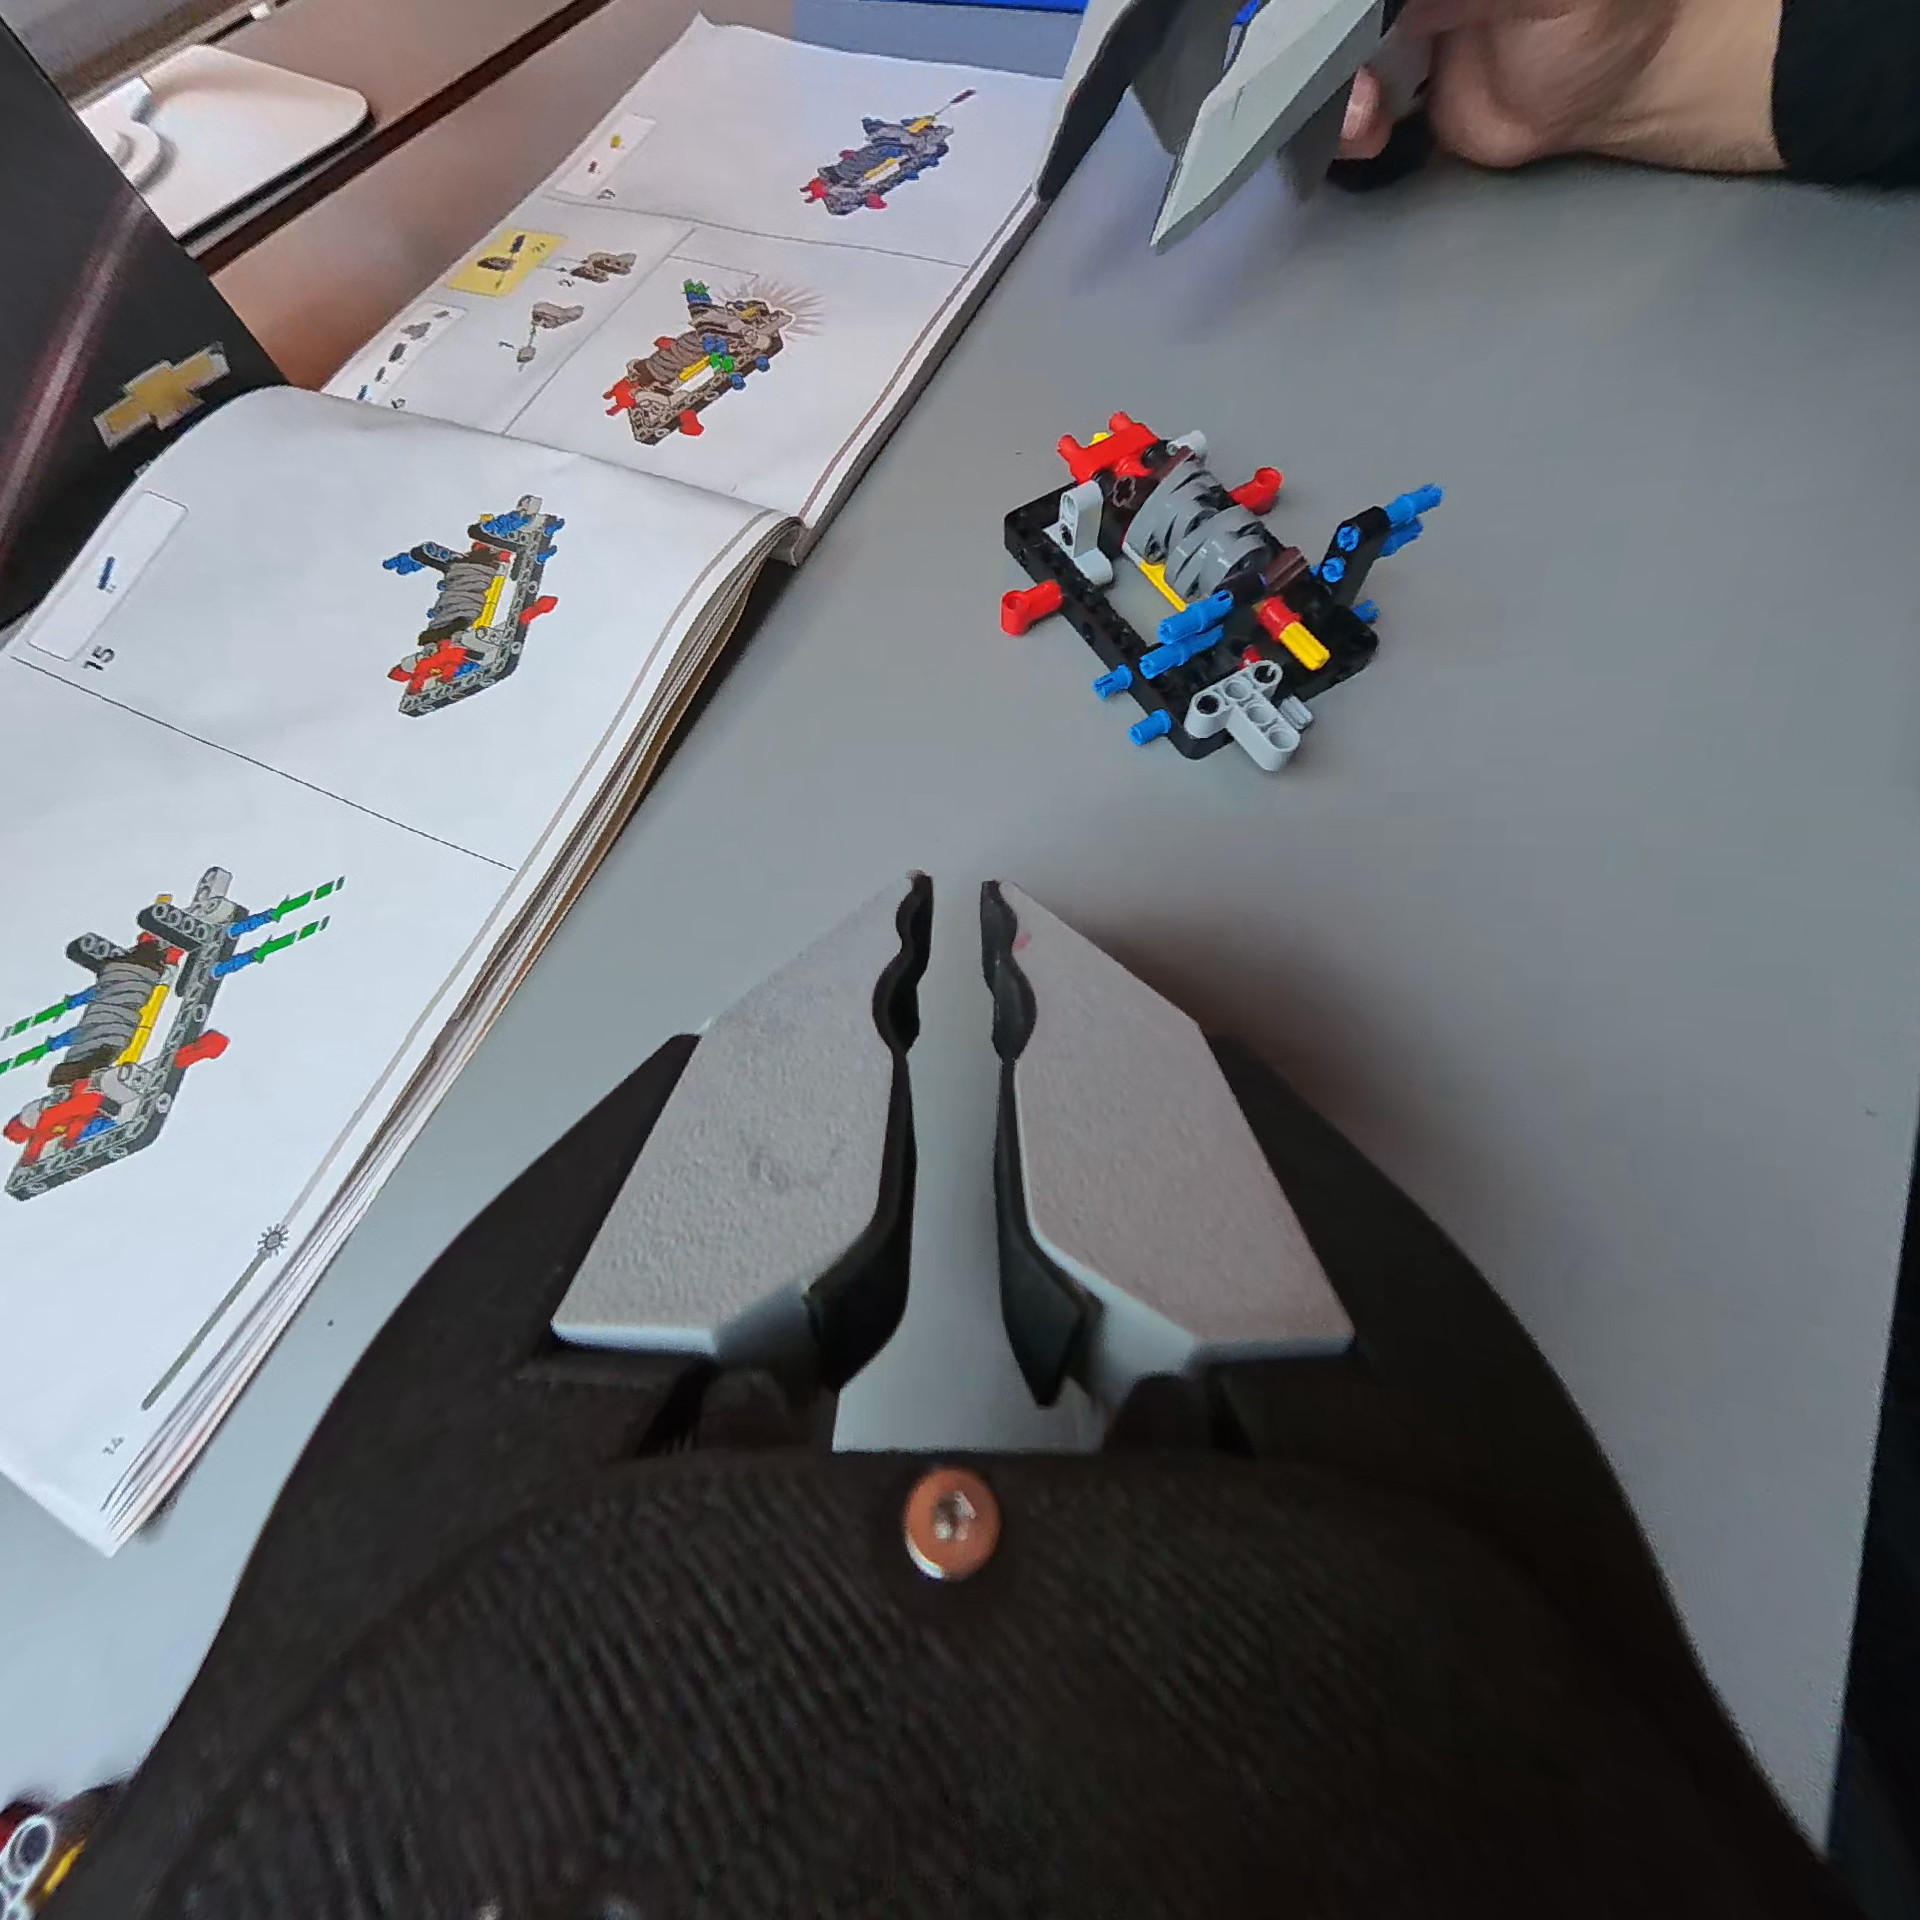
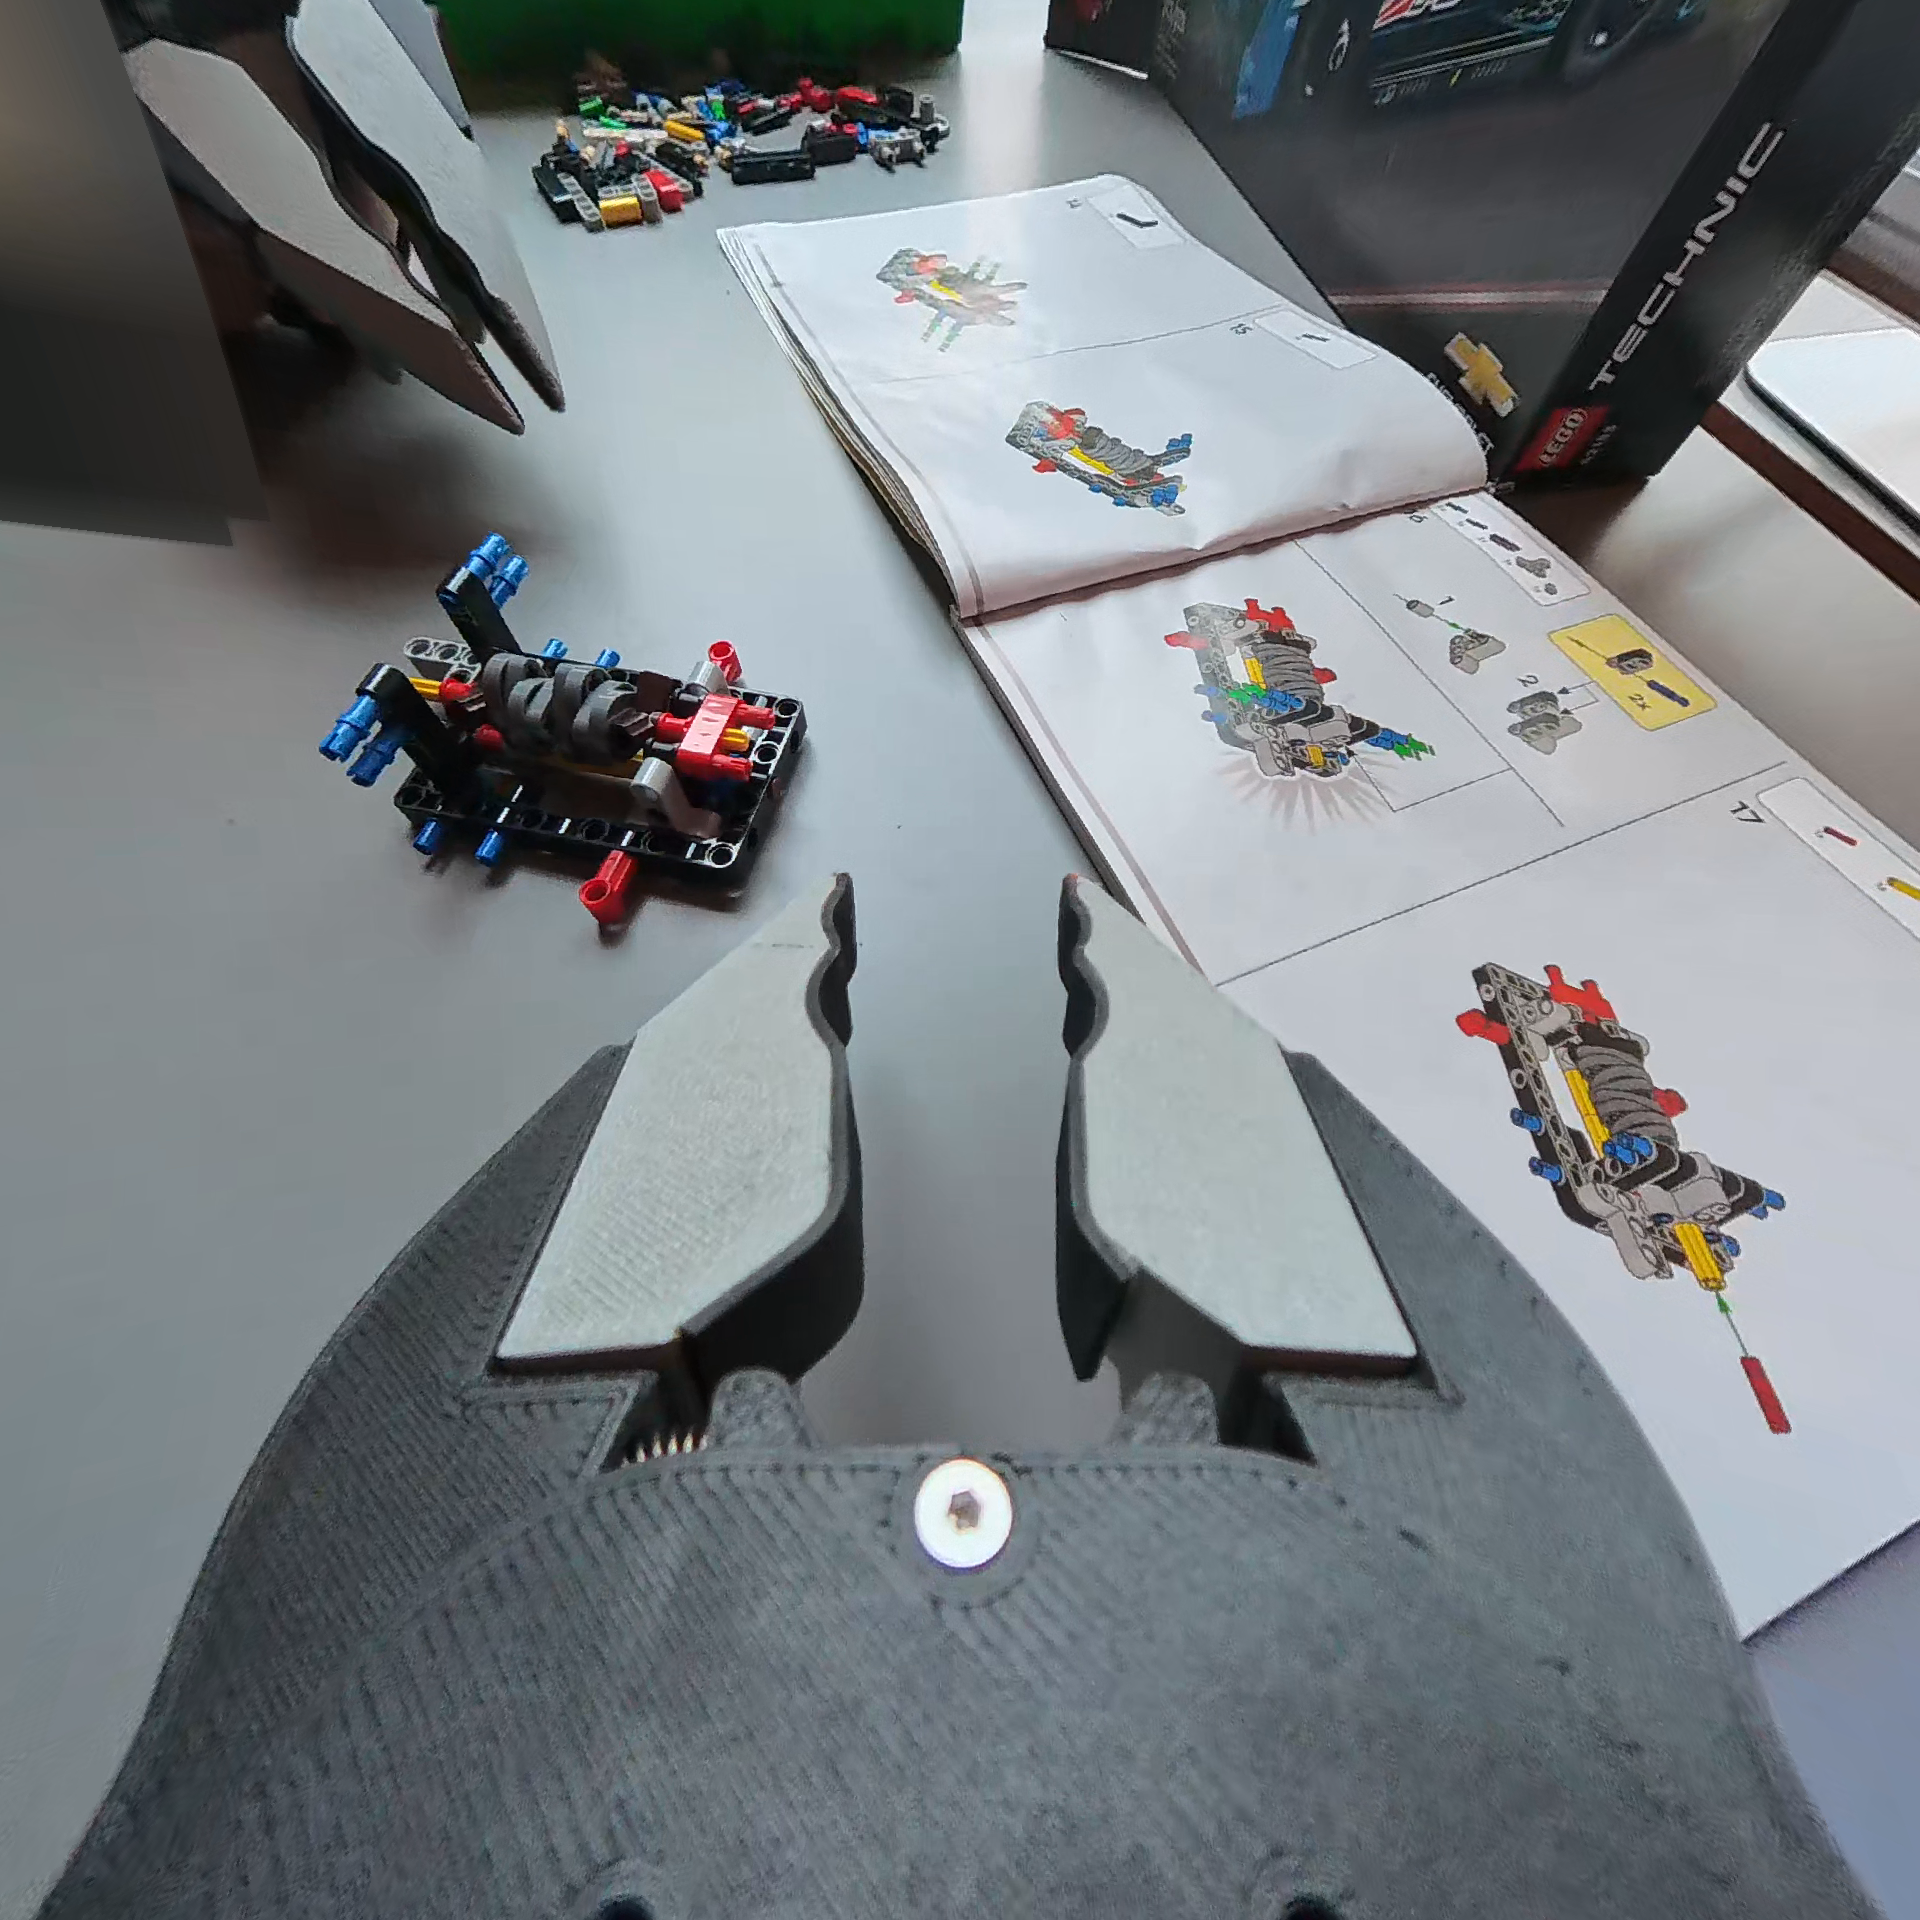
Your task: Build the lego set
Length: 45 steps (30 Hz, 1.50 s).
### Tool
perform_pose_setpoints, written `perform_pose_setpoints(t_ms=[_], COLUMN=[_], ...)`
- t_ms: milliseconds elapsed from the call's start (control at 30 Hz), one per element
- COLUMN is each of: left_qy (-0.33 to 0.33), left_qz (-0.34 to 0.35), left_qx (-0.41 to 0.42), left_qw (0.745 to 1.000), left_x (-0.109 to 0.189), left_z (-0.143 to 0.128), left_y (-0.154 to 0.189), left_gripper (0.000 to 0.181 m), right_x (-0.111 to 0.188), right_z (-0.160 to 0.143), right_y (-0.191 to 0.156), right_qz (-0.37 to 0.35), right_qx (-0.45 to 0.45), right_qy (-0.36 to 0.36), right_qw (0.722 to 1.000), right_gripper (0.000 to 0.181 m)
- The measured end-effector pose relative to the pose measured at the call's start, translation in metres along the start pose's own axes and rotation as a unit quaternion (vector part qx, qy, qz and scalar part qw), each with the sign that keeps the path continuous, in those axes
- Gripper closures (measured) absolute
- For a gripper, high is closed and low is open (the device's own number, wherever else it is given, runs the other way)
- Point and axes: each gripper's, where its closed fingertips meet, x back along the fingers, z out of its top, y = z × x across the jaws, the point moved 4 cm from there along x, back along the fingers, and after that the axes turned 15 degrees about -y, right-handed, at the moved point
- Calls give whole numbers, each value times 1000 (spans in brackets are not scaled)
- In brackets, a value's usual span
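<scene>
A partly built lego assembly (image 1: 1195, 582) lies on the grey table (image 1: 1507, 987): a black frame with grey gear drums, red connectors, blue pins and a yellow axle. It also shows in the right wrist view (image 2: 582, 748). My left gripper (image 1: 956, 888) hovers short of it, its jaws a narrow slit apart with only bare table between the pads. My right gripper (image 2: 956, 894) is open and empty, between the assembly and the manual. Each gripper shows in the other's view: the left gripper (image 2: 535, 410) at upper left, the right gripper (image 1: 1247, 135) at top with a hand (image 1: 1558, 83) on it.
An open instruction manual (image 1: 312, 727) lies left of the assembly and also shows in the right wrist view (image 2: 1351, 727). The dark set box (image 2: 1558, 208) stands behind it. A pile of loose lego parts (image 2: 727, 135) lies at the far end of the table. About 20 cm separates my left fingertips from my right.
</scene>
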Motion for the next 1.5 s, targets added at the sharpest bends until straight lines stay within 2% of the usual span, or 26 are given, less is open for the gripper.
perform_pose_setpoints(t_ms=[233,433,633,900,1067,1267,1367,1500], left_qy=[-12,-24,-33,-46,-57,-74,-74,-71], left_qz=[20,10,3,37,58,70,67,61], left_qx=[-21,-23,-28,-40,-55,-69,-67,-61], left_qw=[1000,999,999,997,995,992,993,994], left_x=[-3,-6,-8,-10,-12,-16,-16,-16], left_z=[-1,-2,-4,-5,-7,-9,-9,-9], left_y=[2,3,5,4,5,7,6,6], left_gripper=[176,179,180,180,181,181,181,181], right_x=[5,-1,3,10,4,-19,-25,-31], right_z=[2,0,2,2,-2,-1,8,6], right_y=[2,-8,-8,-3,-15,-34,-50,-59], right_qz=[18,38,49,47,68,71,100,116], right_qx=[-15,14,7,-16,5,35,54,75], right_qy=[22,-1,14,37,4,-63,-55,-79], right_qw=[999,999,999,998,998,995,992,987], right_gripper=[146,145,145,146,146,146,145,142])
